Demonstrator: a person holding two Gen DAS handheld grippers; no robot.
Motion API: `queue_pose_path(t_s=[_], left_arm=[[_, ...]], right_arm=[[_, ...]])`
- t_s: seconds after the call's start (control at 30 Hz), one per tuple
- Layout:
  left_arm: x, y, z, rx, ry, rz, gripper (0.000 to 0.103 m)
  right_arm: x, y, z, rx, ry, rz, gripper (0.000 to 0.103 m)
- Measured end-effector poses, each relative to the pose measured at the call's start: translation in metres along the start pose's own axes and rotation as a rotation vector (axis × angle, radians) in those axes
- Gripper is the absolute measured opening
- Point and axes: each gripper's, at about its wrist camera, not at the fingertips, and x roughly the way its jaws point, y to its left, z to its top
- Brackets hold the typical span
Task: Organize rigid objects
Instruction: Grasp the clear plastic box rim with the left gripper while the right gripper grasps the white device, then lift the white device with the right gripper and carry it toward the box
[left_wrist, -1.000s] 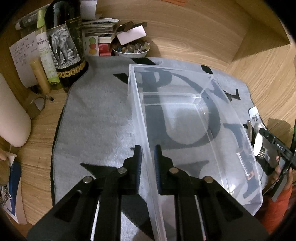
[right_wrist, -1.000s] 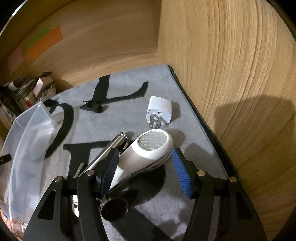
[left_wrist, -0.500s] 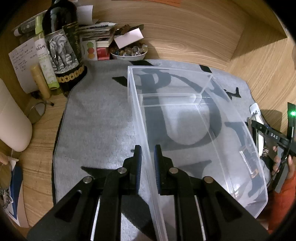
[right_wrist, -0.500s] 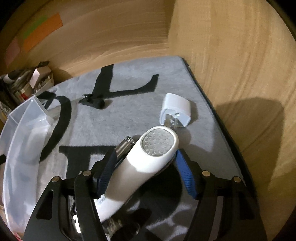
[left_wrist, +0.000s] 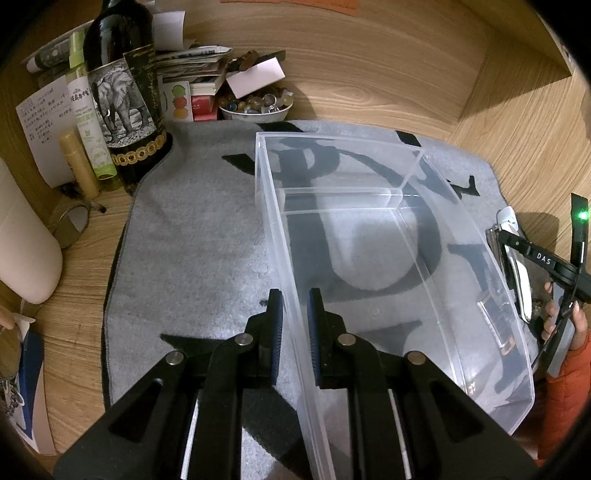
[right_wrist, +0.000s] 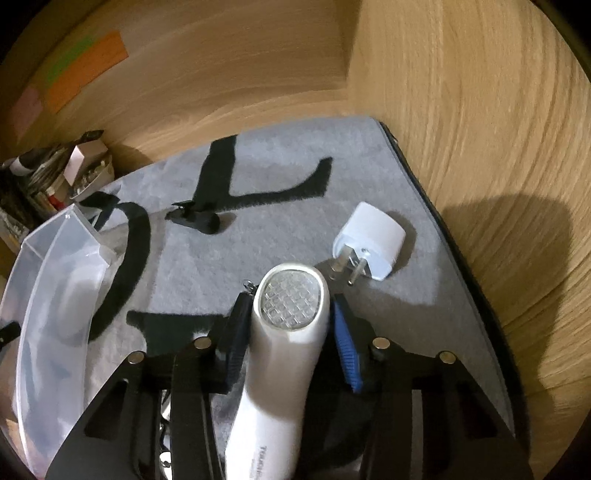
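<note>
**Bin pinned on the left, white device being gripped on the right**

While the left gripper (left_wrist: 294, 325) keeps its blue-padded fingers (left_wrist: 276, 325) pinched on the near side wall of the clear rectangular plastic bin (left_wrist: 436, 236), the bin sits empty on the grey felt mat with black lettering (left_wrist: 192, 236) that covers the wooden surface (left_wrist: 369, 66). A dark bottle with an elephant label (left_wrist: 122, 99) and a bowl of small trinkets (left_wrist: 255, 105) stand well behind the mat's left corner.

Further right, the right gripper (right_wrist: 291, 332) straddles a white handheld device with a honeycomb-patterned oval face (right_wrist: 290, 299). Its jaws are closing, and the blue pads look pressed against the device's flanks just below the head. The device lies on the mat beside the bin's right wall, its handle running back under the gripper.

It looks like hard moulded plastic, smooth and rounded, probably light but slippery; a hold across the waist just below the head seems safest, since the taper might otherwise let it slide through. The patterned face may scratch or crack, so pads are better kept off it.

To its right, a white two-pin plug adapter (right_wrist: 373, 240) rests just beside the device's head, and a small black clip (right_wrist: 199, 219) lies apart near the mat's far side.
</note>
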Motion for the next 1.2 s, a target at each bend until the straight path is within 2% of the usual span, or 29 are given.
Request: queue_pose_path(t_s=[0.23,0.57,1.2], left_arm=[[0.0,0.0,0.0,-0.002,0.002,-0.002,0.013],[0.0,0.001,0.001,0.001,0.003,0.0,0.013],[0.0,-0.001,0.0,-0.005,0.0,-0.001,0.013]], right_arm=[[-0.016,0.01,0.009,-0.023,-0.061,0.03,0.039],[-0.066,0.033,0.021,-0.1,-0.218,0.037,0.038],[-0.075,0.069,0.02,-0.178,-0.273,0.114,0.035]])
